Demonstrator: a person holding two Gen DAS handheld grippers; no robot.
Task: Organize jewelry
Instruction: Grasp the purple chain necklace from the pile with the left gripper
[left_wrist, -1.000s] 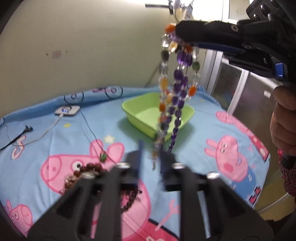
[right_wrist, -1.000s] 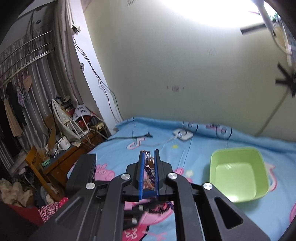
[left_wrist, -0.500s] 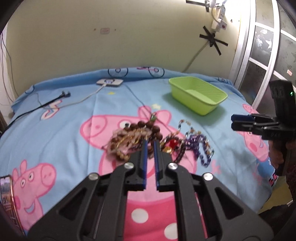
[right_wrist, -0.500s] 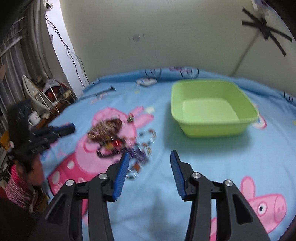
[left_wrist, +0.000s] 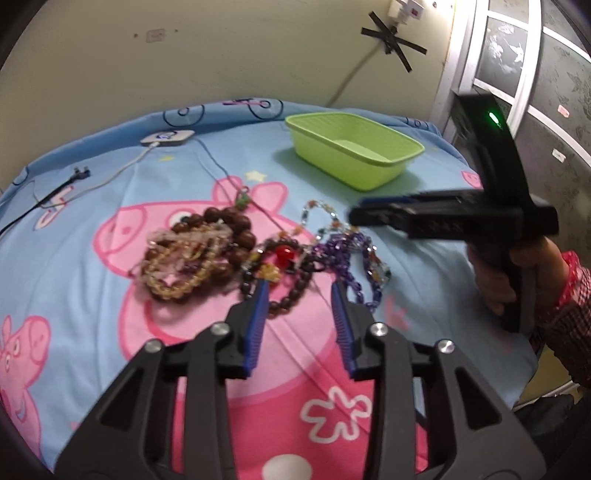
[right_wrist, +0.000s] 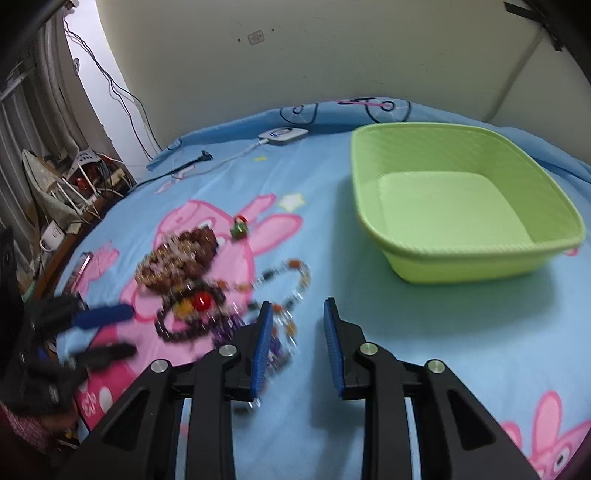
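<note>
Left wrist view: the left gripper (left_wrist: 298, 295) hangs low over a blue cartoon-pig sheet (left_wrist: 92, 206), its blue-padded jaws apart and opening, with only a loop of dark beads (left_wrist: 291, 291) lying on the sheet between the tips; the pads press on nothing. Just beyond the tips lies the jewelry, all in one heap on the sheet: big brown beads (left_wrist: 229, 221), pale amber and pink strands (left_wrist: 181, 258), a red bead (left_wrist: 283, 254), a purple necklace (left_wrist: 347, 258) and a multicolour chain (left_wrist: 317, 214). A small green charm (left_wrist: 242, 199) lies apart, further back. The green bin (left_wrist: 354, 151) stands well beyond the heap, toward the wall, with nothing in it. A white charger (left_wrist: 168, 136) with its cable sits near the far edge. At the right, a hand (left_wrist: 495, 273) in a red checked sleeve (left_wrist: 569, 310) holds the right gripper (left_wrist: 354, 216) just above the purple necklace.

Right wrist view: the right gripper's (right_wrist: 298, 314) jaws are closing, a gap showing between the pads and bare sheet in it; the purple necklace (right_wrist: 273, 347) lies beside its left pad. The picture is blurred, so contact cannot be told. The bin (right_wrist: 369, 177) stands ahead to the right.
</note>
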